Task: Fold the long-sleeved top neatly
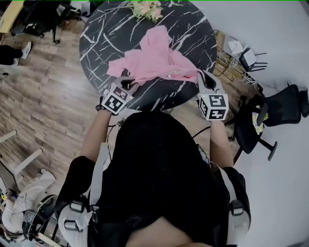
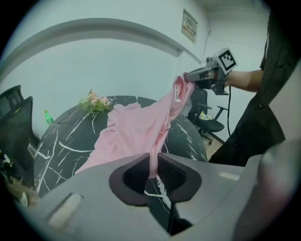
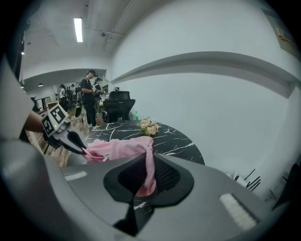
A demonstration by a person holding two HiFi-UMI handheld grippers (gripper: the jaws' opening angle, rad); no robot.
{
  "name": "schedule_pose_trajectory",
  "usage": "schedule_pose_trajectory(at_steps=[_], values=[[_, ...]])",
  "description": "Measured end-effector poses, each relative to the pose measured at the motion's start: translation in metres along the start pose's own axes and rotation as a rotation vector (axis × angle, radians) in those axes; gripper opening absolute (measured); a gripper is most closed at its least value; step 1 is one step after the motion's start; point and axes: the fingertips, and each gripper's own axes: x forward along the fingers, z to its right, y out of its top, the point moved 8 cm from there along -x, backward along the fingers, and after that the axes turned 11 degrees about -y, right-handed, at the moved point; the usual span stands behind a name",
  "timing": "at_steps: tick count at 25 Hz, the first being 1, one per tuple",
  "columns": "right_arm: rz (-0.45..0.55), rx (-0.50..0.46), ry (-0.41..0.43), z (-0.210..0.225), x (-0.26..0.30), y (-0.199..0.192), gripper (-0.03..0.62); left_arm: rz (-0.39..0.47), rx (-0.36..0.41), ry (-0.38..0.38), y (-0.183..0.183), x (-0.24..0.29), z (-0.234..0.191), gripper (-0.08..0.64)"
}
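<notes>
The pink long-sleeved top of soft, thin knit (image 1: pixel 154 60) lies partly bunched on the near half of the round black table with white marble veining (image 1: pixel 111 34), its far part pointing toward 12 o'clock and its near edge lifted off the slab. The left gripper (image 1: pixel 126 83) is clamped on that edge at about 7 o'clock of the garment, with a narrow strip of pink cloth pinched between its dark ribbed pads. The right gripper (image 1: pixel 203 77) is clenched on the same edge at about 4 o'clock, a fold of fabric hanging through its jaws. Between the two the cloth sags in loose creases rather than running taut. The step in hand looks like spreading the top before any fold — to do it well, I would draw the two grips apart until the held edge is straight. Then I would drag the garment toward 6 o'clock so the smooth, slick tabletop pulls the body flat and the sleeves fall clear. The knit is limp and will not keep a shape by itself, so any slack is likely to become a crooked crease. A small bouquet of pale pink flowers with green leaves (image 1: pixel 147 8) sits at the table's 12 o'clock rim, well apart from the cloth.
</notes>
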Motion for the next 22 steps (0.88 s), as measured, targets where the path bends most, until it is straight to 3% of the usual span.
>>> schedule_pose_trajectory(at_steps=[8,14,22], values=[[-0.085,0.025,-0.049,-0.021,0.001,-0.010,0.029,0.199,0.045,0.012,0.005,-0.077,0.001,0.044],[-0.052,0.004,-0.028,-0.039,-0.004,-0.006,0.029,0.206,0.094,0.065,-0.002,-0.099,0.006,0.041],[0.061,0.039,0.015,-0.015,-0.026,0.003,0.029,0.206,0.115,0.126,0.009,-0.112,0.059,0.041]])
